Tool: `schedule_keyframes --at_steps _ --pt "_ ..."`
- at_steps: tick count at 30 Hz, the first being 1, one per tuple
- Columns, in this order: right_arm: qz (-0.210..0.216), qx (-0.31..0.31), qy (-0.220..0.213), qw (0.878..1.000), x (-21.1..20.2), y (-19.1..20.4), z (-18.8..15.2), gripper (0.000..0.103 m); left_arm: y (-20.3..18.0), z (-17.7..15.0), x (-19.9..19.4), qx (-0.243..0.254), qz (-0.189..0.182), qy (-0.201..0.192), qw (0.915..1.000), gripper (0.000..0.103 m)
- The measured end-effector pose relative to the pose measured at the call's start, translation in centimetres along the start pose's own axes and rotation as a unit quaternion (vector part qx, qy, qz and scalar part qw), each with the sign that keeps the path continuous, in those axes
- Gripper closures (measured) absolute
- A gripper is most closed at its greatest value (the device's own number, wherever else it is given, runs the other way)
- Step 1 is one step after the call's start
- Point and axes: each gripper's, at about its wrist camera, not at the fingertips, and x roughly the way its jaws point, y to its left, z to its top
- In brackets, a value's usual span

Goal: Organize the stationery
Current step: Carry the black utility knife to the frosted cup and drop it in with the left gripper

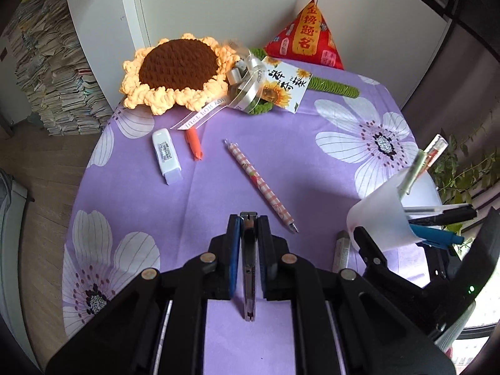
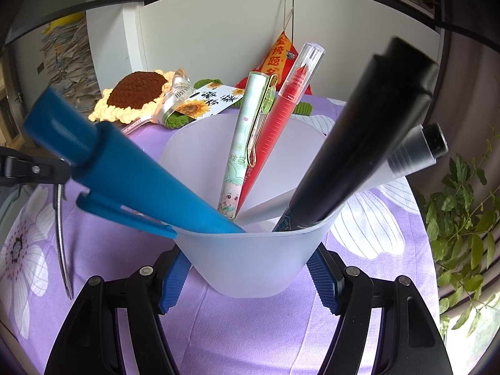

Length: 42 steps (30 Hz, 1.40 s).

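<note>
Left gripper [image 1: 250, 240] pinches thin, stiff, slippery box cutter [image 1: 249, 268] mid-body; right gripper [image 2: 250, 268] clamps light, squashy cup [image 2: 250, 259] low.

Our left gripper [image 1: 249, 228] is black moulded plastic, with two angular linkage arms fanning back from each side of the jaws. Round silver pivot pins [image 1: 207, 257] cap the joints, and blue ribbed pads [image 1: 235, 256] line the inner faces of its fingers. Our right gripper [image 2: 250, 268] has the same build: black arms, silver pins [image 2: 146, 270] at the pivots, and bright blue ridged pads [image 2: 323, 281] on both fingers.
</note>
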Motion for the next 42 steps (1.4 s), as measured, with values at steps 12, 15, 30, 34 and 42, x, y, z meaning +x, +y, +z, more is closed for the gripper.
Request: schedule_keyframes --at_steps 12,15,30,34,42 --pt "0.000 0.000 0.000 1.000 0.0 0.1 0.0 0.031 -0.9 0.0 -4.0 0.008 -0.024 -0.048 0.9985 0.094" --pt "0.001 0.001 0.000 1.000 0.0 0.1 0.0 0.031 -1.6 0.3 -5.0 0.015 -0.030 -0.060 0.9976 0.094" --pt "-0.003 -0.001 0.000 1.000 0.1 0.1 -0.1 0.033 -4.5 2.7 -9.5 0.033 -0.076 -0.118 0.9896 0.094" --pt "-0.003 -0.001 0.000 1.000 0.1 0.1 -0.1 0.033 -5.9 3.3 -10.4 0.045 -0.088 -0.130 0.9865 0.094" --pt "-0.003 -0.001 -0.001 1.000 0.1 0.1 -0.1 0.033 -7.9 4.1 -11.6 0.059 -0.111 -0.146 0.9812 0.094"
